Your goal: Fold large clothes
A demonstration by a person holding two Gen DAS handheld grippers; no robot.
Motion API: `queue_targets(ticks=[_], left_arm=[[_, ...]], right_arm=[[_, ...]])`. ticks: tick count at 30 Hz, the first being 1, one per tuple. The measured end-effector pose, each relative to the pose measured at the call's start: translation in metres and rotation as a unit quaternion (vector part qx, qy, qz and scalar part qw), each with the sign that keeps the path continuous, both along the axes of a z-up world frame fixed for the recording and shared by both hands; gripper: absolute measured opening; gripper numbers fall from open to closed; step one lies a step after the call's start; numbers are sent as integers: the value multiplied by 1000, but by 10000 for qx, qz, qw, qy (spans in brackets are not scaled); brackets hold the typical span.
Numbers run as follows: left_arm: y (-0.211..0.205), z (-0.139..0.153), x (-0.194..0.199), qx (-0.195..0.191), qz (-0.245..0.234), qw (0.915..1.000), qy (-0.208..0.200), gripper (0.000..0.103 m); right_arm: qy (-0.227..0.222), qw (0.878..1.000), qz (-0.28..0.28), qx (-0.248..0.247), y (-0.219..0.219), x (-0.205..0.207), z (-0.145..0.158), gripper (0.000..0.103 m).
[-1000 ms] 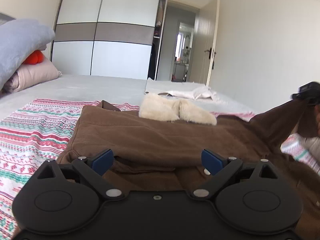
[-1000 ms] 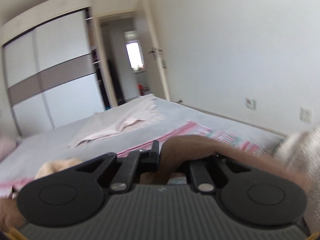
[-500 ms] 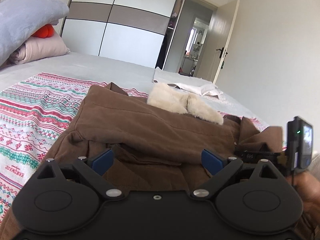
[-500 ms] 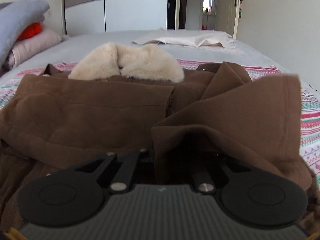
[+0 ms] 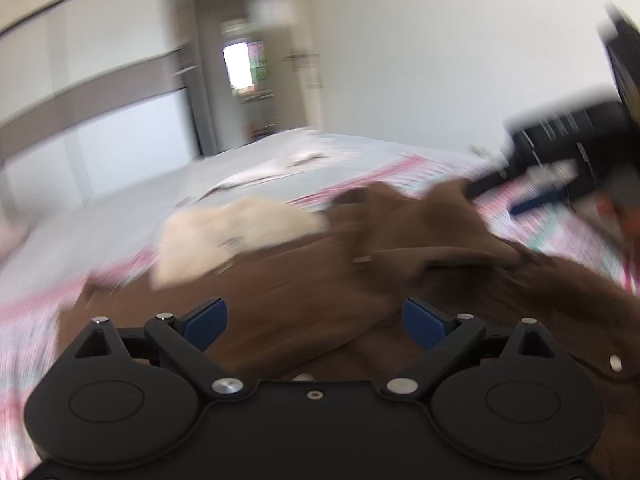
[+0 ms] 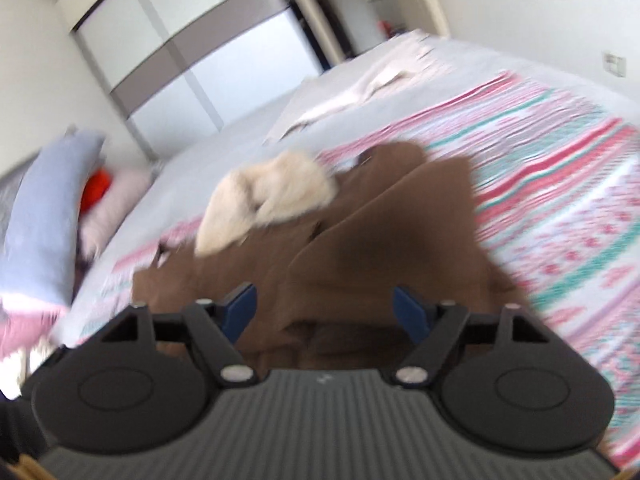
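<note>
A bed (image 6: 248, 136) with a grey sheet fills both blurred views, and a pink, teal and white patterned blanket (image 6: 560, 200) lies across its near half. It seems to serve as the flat working surface for folding.

On that blanket, in the middle of the scene, lies the garment being folded: a large brown coat (image 6: 360, 248) with a cream fleece collar (image 6: 268, 200) at its far end. The coat is spread with its body flat. A brown panel, probably a sleeve or front flap (image 6: 400, 240), lies folded over the body on the right side, which suggests the fold inward is partly made. The cloth looks thick and soft, with rumpled edges close to the cameras.

At the far left are stacked pillows (image 6: 52, 208), grey-blue over pink, with something orange between them. A pale cloth (image 6: 360, 88) lies on the far part of the bed, well apart from the coat. A white wardrobe (image 6: 192, 48) stands beyond.

The left gripper (image 5: 314, 322) hovers low over the near edge of the coat, its blue-tipped jaws spread wide with nothing between them. The right gripper (image 6: 324, 312) is likewise spread and grasps nothing, just above the folded panel. In the left view it appears at the far right edge (image 5: 560, 168), beside the coat.
</note>
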State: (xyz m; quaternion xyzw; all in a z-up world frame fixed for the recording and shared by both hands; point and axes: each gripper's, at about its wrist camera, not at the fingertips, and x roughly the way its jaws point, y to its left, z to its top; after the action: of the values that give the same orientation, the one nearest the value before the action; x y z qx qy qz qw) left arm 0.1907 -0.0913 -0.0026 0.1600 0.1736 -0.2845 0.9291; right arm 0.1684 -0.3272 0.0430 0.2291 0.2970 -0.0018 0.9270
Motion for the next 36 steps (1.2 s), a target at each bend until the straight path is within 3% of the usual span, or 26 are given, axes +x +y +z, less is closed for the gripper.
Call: queue_targets(ticks=[5,11,12,13,14,16,18,20,21,23,26,28,31,33,34,35,36], left_arm=[[-78,-15,2,1031,-643,9910,-553,95],[-136,-35,19,1548,-1043,9803,-645,94],[-141,-37,24,1582,-990,9804,-632,88],[-143,-37,29,1561,-941,9814,-600,61],[-143,-35,35,1462,-840,9845,-480,36],[-130,-22,42,792,-611,9947,-229,20],[-109,-6,42,45,-296,9992,-276,16],[-77,10,40,-935,37,9949,-382,14],[-57,16,39,-1394,280,9891,-381,14],[-12,21,41,-2260,942,9691,-285,14],[59,2,55,-3224,2108,9220,381,14],[95,-21,66,-3213,2745,9013,955,15],[127,-44,70,-3026,3081,8883,1565,16],[129,-46,66,-2953,2969,8907,1769,28],[126,-41,63,-2866,2775,9003,1740,41],[118,-33,59,-2675,2515,9160,1619,57],[105,-24,50,-2386,2192,9354,1414,64]], right_arm=[[203,9960,-868,-49,-45,-9,-6,76],[287,9909,-1232,457,-85,-16,-19,76],[261,9901,-1271,527,-89,-20,-21,76],[242,9894,-1312,575,-92,-22,-22,76],[231,9888,-1345,600,-96,-24,-22,76],[247,9881,-1391,610,-99,-25,-23,76],[275,9881,-1386,602,-101,-23,-26,76],[318,9879,-1389,605,-101,-20,-31,76],[349,9877,-1396,611,-100,-19,-33,76],[403,9880,-1360,614,-97,-14,-39,76],[473,9896,-1258,506,-88,-7,-48,76],[588,9901,-1208,411,-82,-1,-55,76],[750,9901,-1132,347,-74,7,-63,76],[792,9901,-1145,200,-68,11,-65,77],[806,9901,-1143,99,-65,13,-64,78],[821,9900,-1145,19,-62,14,-64,78],[833,9898,-1155,-36,-60,14,-63,78]])
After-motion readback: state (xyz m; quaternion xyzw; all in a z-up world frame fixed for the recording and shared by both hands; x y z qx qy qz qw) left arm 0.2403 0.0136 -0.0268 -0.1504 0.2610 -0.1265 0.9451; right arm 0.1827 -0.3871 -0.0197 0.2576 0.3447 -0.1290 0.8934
